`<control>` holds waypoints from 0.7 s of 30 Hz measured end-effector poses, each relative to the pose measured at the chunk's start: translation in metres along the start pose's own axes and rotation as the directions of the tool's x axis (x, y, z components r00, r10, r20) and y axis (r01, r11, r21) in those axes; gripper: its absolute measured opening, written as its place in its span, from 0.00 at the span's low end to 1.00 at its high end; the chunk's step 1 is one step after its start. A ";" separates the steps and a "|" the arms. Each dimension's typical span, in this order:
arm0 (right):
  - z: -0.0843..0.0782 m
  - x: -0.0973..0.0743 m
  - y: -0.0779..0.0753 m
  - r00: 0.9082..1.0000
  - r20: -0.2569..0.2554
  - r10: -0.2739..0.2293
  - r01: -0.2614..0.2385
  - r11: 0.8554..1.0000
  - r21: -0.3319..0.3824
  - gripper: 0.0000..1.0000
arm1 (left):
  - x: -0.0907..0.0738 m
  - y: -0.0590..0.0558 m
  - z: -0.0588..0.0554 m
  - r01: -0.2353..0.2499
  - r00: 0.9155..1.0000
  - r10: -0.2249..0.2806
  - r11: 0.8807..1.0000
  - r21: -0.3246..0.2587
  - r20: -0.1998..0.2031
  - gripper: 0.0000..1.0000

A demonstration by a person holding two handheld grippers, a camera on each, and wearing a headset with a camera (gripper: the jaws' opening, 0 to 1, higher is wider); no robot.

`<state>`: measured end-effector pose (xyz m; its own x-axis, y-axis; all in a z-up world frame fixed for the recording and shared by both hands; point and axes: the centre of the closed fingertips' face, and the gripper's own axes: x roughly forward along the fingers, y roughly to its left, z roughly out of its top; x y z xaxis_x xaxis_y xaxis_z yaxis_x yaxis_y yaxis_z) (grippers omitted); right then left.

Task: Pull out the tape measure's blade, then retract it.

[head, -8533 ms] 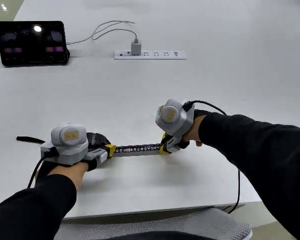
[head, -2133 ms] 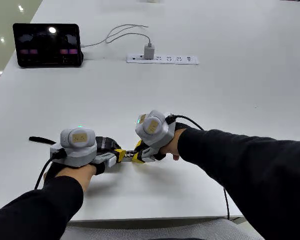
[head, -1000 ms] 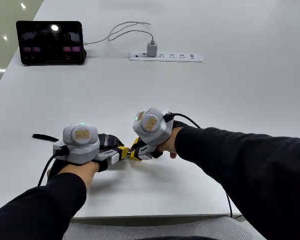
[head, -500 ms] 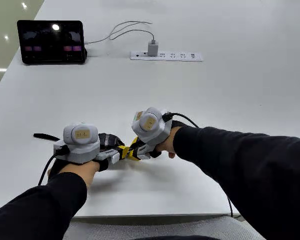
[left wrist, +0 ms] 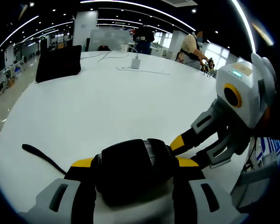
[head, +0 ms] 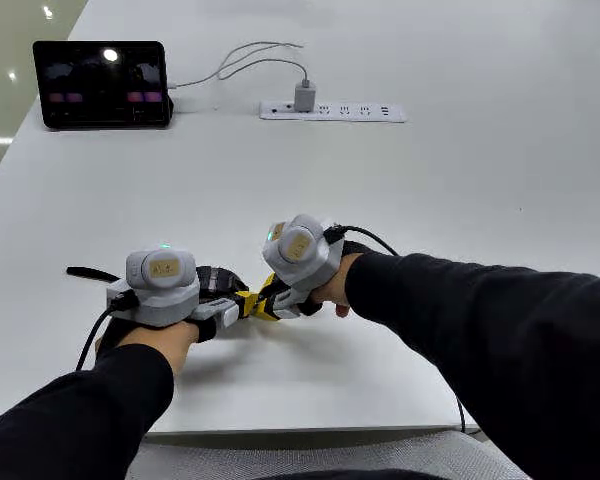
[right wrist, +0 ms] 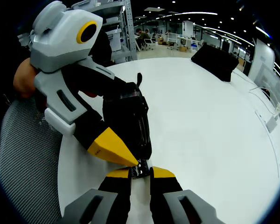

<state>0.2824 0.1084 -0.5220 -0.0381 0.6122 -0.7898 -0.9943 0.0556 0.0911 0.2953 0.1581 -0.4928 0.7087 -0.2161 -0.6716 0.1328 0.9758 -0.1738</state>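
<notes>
1. We see the left tongs (left wrist: 134, 164) clamped around the black tape measure (left wrist: 130, 179), on the white table (head: 430, 180) near its front edge.
2. Our right tongs (right wrist: 140, 173) are narrow, pinching the blade (right wrist: 141, 167) tip right at the tape measure's mouth.
3. The two tongs meet tip to tip.

In the head view, the left gripper (head: 242, 303) covers most of the tape measure (head: 217, 281). Where the two sets of jaws meet, the blade cannot be made out. In the right gripper view, the markings on the blade tip (right wrist: 141, 168) are too small to read. The screen of the tablet (head: 104, 83) is illegible.
</notes>
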 end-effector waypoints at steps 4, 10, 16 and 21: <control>0.000 0.000 0.000 1.000 0.002 -0.003 0.003 1.000 -0.001 0.12 | -0.001 0.000 0.000 0.001 1.000 -0.001 1.000 -0.002 0.003 0.62; 0.001 0.001 0.000 1.000 -0.002 -0.011 0.011 1.000 -0.018 0.12 | 0.000 0.000 0.001 0.002 1.000 -0.002 1.000 -0.002 0.016 0.63; 0.004 0.004 0.002 1.000 -0.010 -0.030 0.029 0.999 -0.029 0.13 | 0.001 0.002 0.001 0.017 1.000 -0.017 1.000 -0.001 0.010 0.64; 0.004 0.004 0.001 0.999 -0.020 -0.041 0.040 0.998 -0.043 0.13 | 0.001 0.001 0.002 0.025 1.000 -0.025 0.999 0.034 0.000 0.64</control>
<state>0.2817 0.1144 -0.5225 0.0008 0.5931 -0.8051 -0.9984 0.0464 0.0332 0.2975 0.1587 -0.4924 0.7049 -0.2405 -0.6673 0.1742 0.9707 -0.1658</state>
